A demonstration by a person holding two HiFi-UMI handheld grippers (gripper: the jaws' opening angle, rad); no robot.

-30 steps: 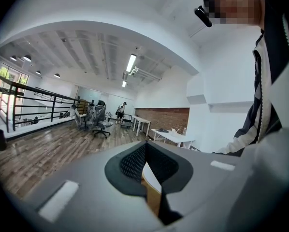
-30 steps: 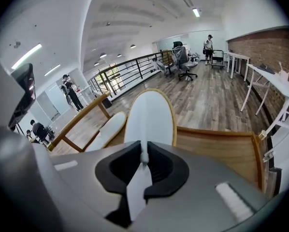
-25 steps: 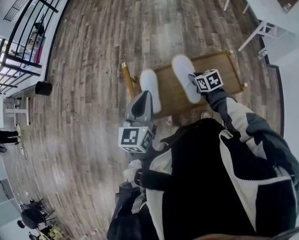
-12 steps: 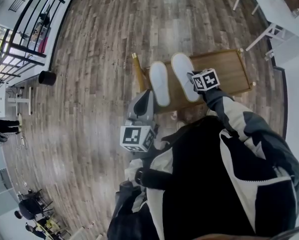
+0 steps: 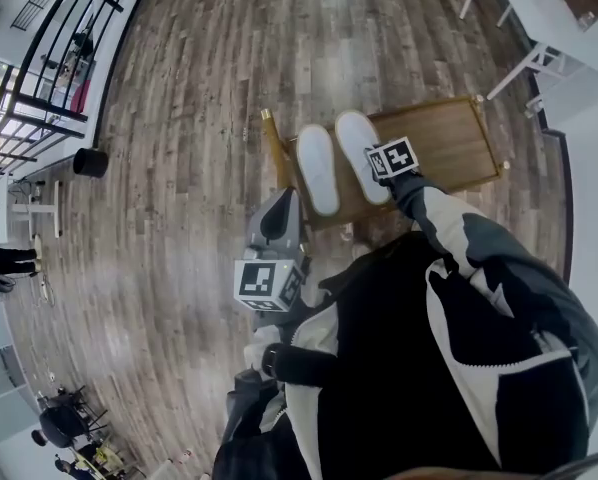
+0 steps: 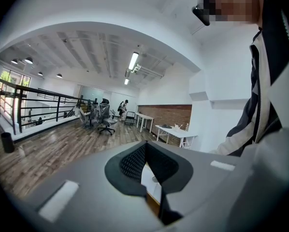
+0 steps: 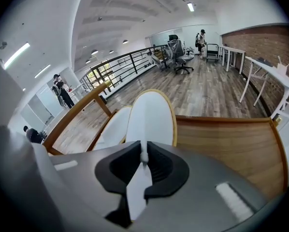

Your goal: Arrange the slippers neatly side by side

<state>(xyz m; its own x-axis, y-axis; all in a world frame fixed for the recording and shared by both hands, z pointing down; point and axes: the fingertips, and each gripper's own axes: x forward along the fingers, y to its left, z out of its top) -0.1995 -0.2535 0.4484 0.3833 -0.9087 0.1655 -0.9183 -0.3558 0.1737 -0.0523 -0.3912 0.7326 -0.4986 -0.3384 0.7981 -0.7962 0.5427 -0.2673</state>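
Observation:
Two white slippers lie side by side, toes away from me, on a low wooden table (image 5: 449,138). My right gripper (image 5: 384,166) is shut on the heel edge of the right slipper (image 5: 357,148); in the right gripper view the thin white edge is pinched between the jaws (image 7: 143,158) and the right slipper (image 7: 149,117) stretches ahead, close beside the left slipper (image 7: 113,127). The left slipper (image 5: 317,168) rests free near the table's left end. My left gripper (image 5: 282,208) hangs off the table's near left corner, shut and empty (image 6: 145,161), pointing out into the room.
The table's left end has a raised wooden rail (image 7: 74,112). White desks (image 5: 524,23) stand at the far right, a black bin (image 5: 90,162) and a railing (image 5: 49,58) at the left. Plank floor (image 5: 199,98) surrounds the table.
The right gripper has carried the right slipper leftward, closer to the left slipper. The left gripper has drawn back a little from the left slipper's heel.

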